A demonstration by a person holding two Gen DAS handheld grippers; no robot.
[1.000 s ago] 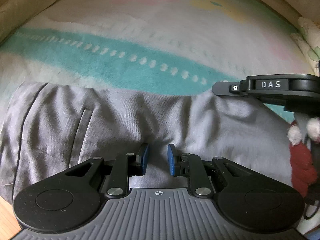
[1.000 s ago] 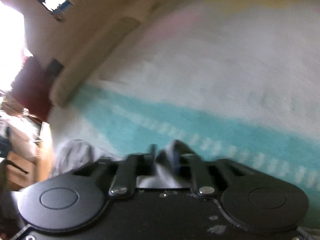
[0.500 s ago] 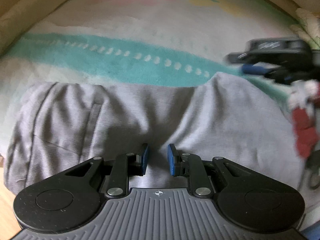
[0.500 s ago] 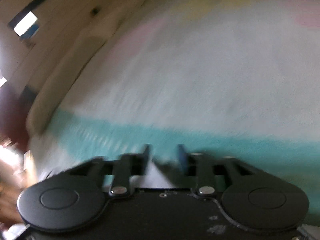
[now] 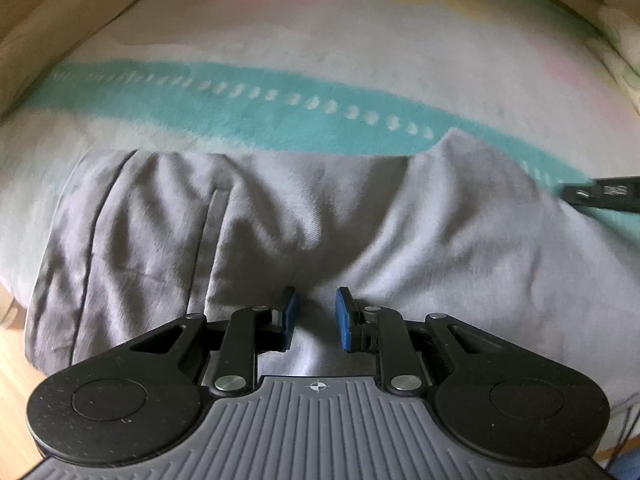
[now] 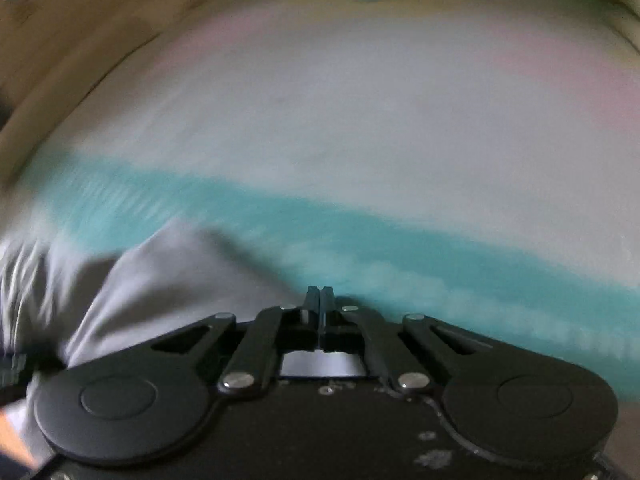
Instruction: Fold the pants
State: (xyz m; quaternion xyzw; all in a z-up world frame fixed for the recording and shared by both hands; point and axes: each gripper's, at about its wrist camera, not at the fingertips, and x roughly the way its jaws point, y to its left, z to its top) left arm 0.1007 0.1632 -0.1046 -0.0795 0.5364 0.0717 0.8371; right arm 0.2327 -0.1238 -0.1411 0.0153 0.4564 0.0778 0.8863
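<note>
Grey pants [image 5: 280,220] lie folded across the near part of a pastel blanket [image 5: 320,40]. My left gripper [image 5: 316,316] sits low on their near edge, its blue pads pinching a ridge of the cloth, and creases fan out from there. In the right wrist view the pants [image 6: 160,280] lie to the left. My right gripper [image 6: 320,296] is just off their right edge over the teal stripe [image 6: 440,252]. Its jaws are closing and have met with nothing between them. Its tip [image 5: 576,194] shows at the right edge of the left wrist view.
The blanket has a teal stripe with white dots [image 5: 280,100] just beyond the pants. A beige padded border [image 5: 60,0] runs along the far left. Wooden flooring [image 5: 12,380] shows at the lower left, past the bed edge.
My right gripper held a fold of the pants, let it go and swung away to the right, then shut. The released cloth now lies flat. My left gripper kept its grip.
</note>
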